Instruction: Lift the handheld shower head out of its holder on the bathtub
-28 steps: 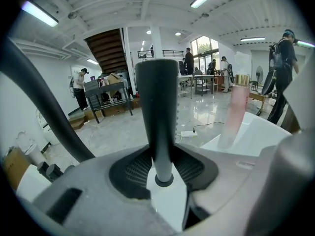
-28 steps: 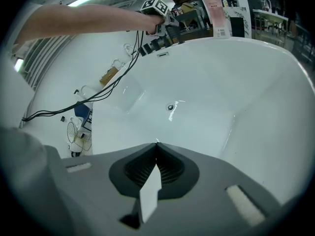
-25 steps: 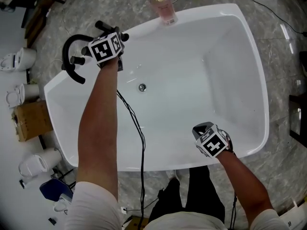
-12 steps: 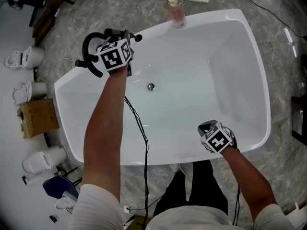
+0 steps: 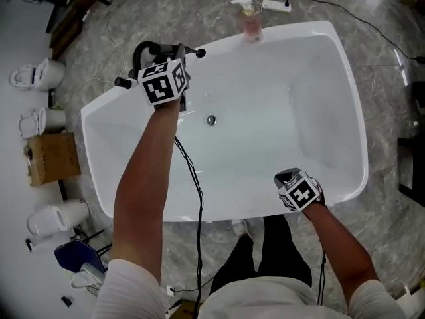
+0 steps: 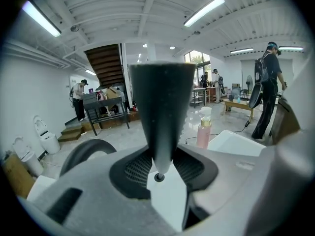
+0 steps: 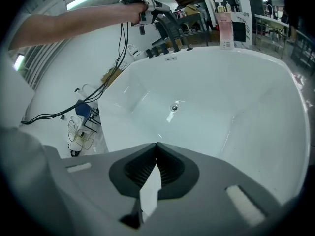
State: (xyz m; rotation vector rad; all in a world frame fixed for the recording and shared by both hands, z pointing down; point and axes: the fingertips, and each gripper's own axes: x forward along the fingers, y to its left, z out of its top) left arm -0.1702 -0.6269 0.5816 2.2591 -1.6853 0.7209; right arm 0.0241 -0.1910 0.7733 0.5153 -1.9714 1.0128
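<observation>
The black handheld shower head (image 6: 162,107) stands upright between the jaws of my left gripper (image 6: 159,177), which is shut on its narrow end. From the head view the left gripper (image 5: 174,60) hangs over the white bathtub's (image 5: 332,52) far-left rim, with the shower head (image 5: 191,52) sticking out beyond its marker cube. The black curved faucet spout (image 5: 141,50) and knobs sit just behind it on the rim. My right gripper (image 5: 287,176) hovers over the tub's near-right rim, shut and holding nothing (image 7: 156,149).
A pink pump bottle (image 5: 251,20) stands on the far rim, with a power strip (image 5: 274,5) on the floor behind it. The drain (image 5: 211,119) is in the tub's floor. Toilets (image 5: 30,75) and a cardboard box (image 5: 52,158) stand at left. People stand in the room's background (image 6: 269,92).
My left gripper has risen with the shower head in it, drifting right along the far rim away from the spout. The right gripper has lifted slightly.
</observation>
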